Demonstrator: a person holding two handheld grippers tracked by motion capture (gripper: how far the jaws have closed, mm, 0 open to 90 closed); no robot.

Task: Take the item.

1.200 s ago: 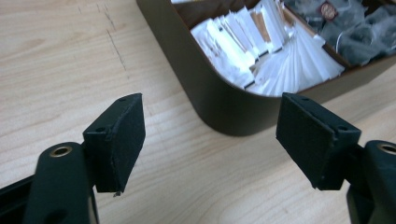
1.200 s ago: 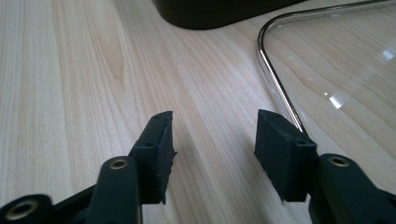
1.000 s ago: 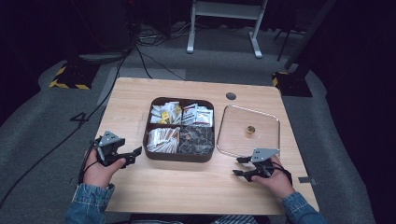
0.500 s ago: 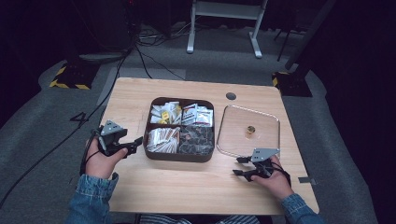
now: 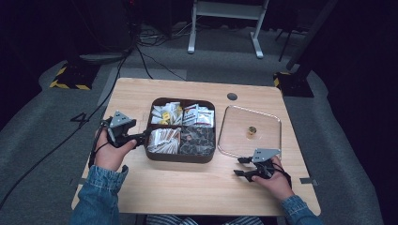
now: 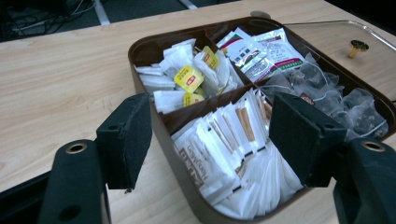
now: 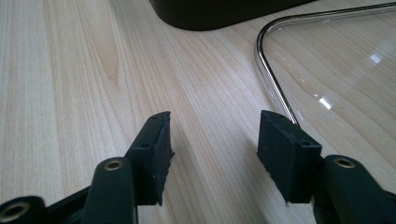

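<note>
A dark brown tray (image 5: 181, 158) with four compartments sits at the middle of the frame on a pale wooden surface (image 5: 187, 187) in the high view. Its upper left compartment holds white tea bags with yellow tags (image 6: 189, 77). The upper right compartment holds flat printed sachets (image 6: 261, 49). The lower left compartment is packed with white paper sticks (image 6: 219, 149) standing on edge. The lower right compartment holds clear bags of dark contents (image 6: 336, 95).

The left gripper (image 5: 141, 137), at the left of the high view, points toward the tray's left wall, its tips at the lower left compartment. In the left gripper view its jaws stand apart with nothing between the pads; the tray's near corner and the white sticks lie beyond and between them. These jaws have just been closing a little, yet remain released.

Just beside the tray, at its right, lies a clear lid (image 5: 270, 119) with rounded corners, flat on the surface, a small gold knob (image 5: 252, 131) at its middle.

The right gripper (image 5: 240, 166) rests at the lower right of the high view, near the lid's lower edge. In the right gripper view its jaws are released and empty over bare wood, the lid's rim (image 7: 273, 91) close to the right one.
</note>
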